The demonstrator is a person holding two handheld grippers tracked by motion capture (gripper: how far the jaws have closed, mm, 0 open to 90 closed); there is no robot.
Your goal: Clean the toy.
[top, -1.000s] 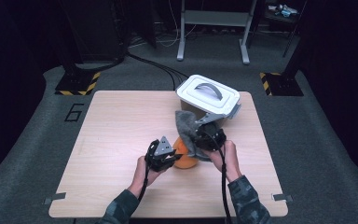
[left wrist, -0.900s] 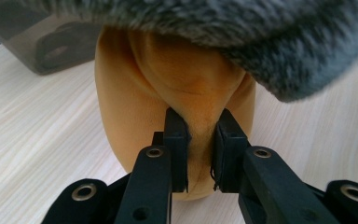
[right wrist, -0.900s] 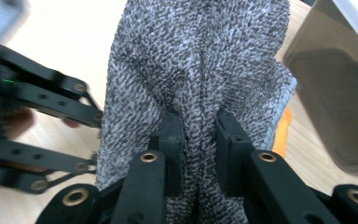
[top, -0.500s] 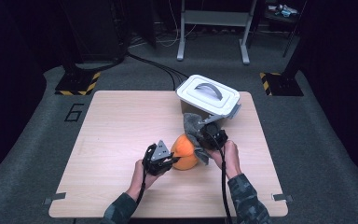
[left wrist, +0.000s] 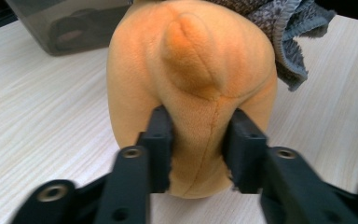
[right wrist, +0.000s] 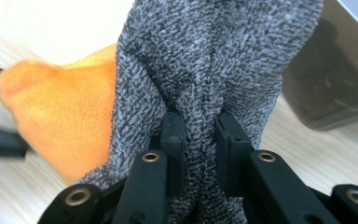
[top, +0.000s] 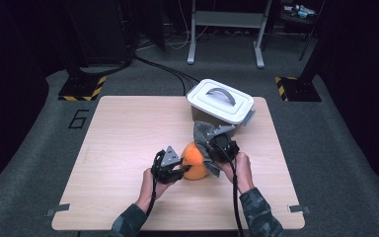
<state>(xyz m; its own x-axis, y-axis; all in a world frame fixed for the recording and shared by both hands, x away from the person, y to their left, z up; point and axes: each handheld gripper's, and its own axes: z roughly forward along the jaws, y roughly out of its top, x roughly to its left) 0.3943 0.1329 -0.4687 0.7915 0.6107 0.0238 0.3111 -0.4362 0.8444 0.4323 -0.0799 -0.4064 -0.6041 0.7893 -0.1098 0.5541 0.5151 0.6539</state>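
Note:
An orange plush toy stands on the wooden table between my two grippers. My left gripper grips its near side; in the left gripper view the pads dent the plush. Those jaws have just been opening a little, with the plush still between them. A grey knit cloth hangs against the toy's right side. My right gripper is shut on a bunched fold of it, with the orange plush just behind to the left.
A grey storage box with a white handled lid stands at the table's far right, close behind the cloth. Its dark wall is near the right gripper. Bare tabletop stretches to the left and along the front edge.
More of the orange plush shows now than a second ago, when the grey cloth lay over it. The right gripper with the cloth has sunk a little. The left hand has stayed put.

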